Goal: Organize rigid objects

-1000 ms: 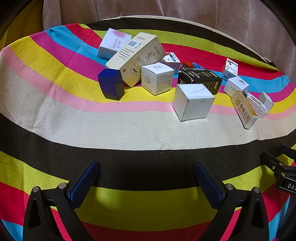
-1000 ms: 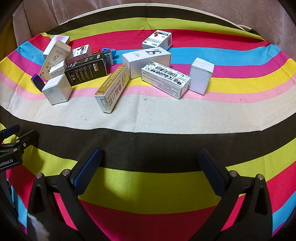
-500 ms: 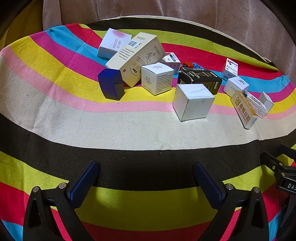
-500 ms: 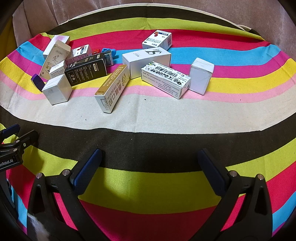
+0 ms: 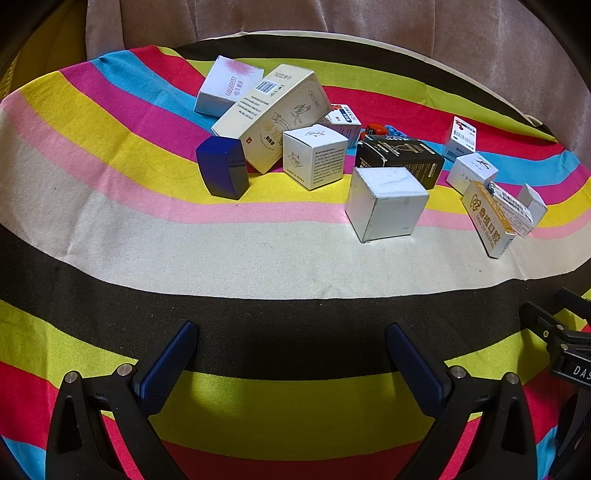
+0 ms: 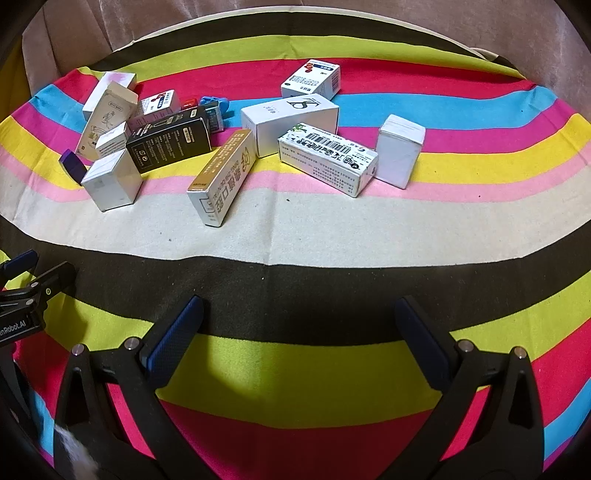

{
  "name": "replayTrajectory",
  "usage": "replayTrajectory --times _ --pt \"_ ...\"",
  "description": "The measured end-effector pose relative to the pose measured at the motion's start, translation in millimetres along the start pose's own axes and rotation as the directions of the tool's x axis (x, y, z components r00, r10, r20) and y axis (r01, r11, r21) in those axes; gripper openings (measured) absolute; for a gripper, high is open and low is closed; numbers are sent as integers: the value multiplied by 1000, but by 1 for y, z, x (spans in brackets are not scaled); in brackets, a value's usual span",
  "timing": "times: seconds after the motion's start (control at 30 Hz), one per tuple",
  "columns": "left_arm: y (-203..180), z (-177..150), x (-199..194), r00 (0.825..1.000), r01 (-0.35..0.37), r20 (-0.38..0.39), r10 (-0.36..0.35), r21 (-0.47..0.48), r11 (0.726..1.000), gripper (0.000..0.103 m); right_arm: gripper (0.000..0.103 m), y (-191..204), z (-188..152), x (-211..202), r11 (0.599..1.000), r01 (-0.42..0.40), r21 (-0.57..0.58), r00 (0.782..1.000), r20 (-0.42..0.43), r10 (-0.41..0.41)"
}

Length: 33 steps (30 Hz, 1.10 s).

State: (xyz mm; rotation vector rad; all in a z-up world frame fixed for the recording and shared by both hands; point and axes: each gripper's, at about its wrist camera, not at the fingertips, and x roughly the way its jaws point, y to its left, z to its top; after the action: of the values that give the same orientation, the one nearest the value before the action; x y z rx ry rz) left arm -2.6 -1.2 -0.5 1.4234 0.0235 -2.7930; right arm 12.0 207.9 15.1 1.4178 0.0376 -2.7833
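Striped cloth (image 5: 258, 258) in bright bands covers the table, with pinkish fabric (image 5: 369, 22) behind it. Small boxes lie scattered along the pink and yellow stripes: a dark blue box (image 5: 222, 171) stands at the left, just beside a cream carton (image 5: 271, 116) that leans across a white box with a pink mark (image 5: 227, 86); a plain white cube (image 5: 386, 201) sits in front of a black box (image 5: 400, 158). The left gripper (image 5: 291, 354) and right gripper (image 6: 301, 328) both hover over the near dark stripe, well apart from the boxes, fingers spread wide and empty.
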Motion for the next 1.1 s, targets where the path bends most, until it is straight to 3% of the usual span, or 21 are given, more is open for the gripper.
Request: replayTrajectory --times 0.17,0.33,0.43,0.57,0.67,0.8,0.87,0.97,1.0,1.1 --pt "-4 1 2 1000 -20 -4 19 -21 1000 103 103 0 1 1 1000 -3 1 1000 0 3" --pt "-4 8 4 996 12 -88 -10 21 1000 103 103 -1 1 1 1000 -6 0 1000 0 6" --pt "0 8 5 998 16 -65 -15 16 1000 103 103 0 1 1 1000 -6 -1 1000 0 6" --pt "-3 18 12 993 4 -115 -4 3 1000 103 103 -1 1 1 1000 -6 -1 1000 0 6" --pt "-17 34 8 998 41 -48 -41 -6 999 102 103 0 1 1 1000 -5 0 1000 0 5" --pt "-56 63 6 999 17 46 -22 108 994 102 103 0 1 1 1000 -6 -1 1000 0 6" --pt "-75 74 17 999 -18 46 12 148 989 102 103 0 1 1 1000 -6 0 1000 0 6" --pt "-81 84 32 1000 -6 28 2 118 993 101 103 0 1 1 1000 -7 0 1000 1 7" --pt "-84 89 39 1000 -6 21 3 104 995 97 103 -1 0 0 1000 -7 0 1000 1 7" --pt "-83 90 50 1000 -9 -15 10 67 998 62 103 0 0 0 1000 -7 0 1000 1 7"
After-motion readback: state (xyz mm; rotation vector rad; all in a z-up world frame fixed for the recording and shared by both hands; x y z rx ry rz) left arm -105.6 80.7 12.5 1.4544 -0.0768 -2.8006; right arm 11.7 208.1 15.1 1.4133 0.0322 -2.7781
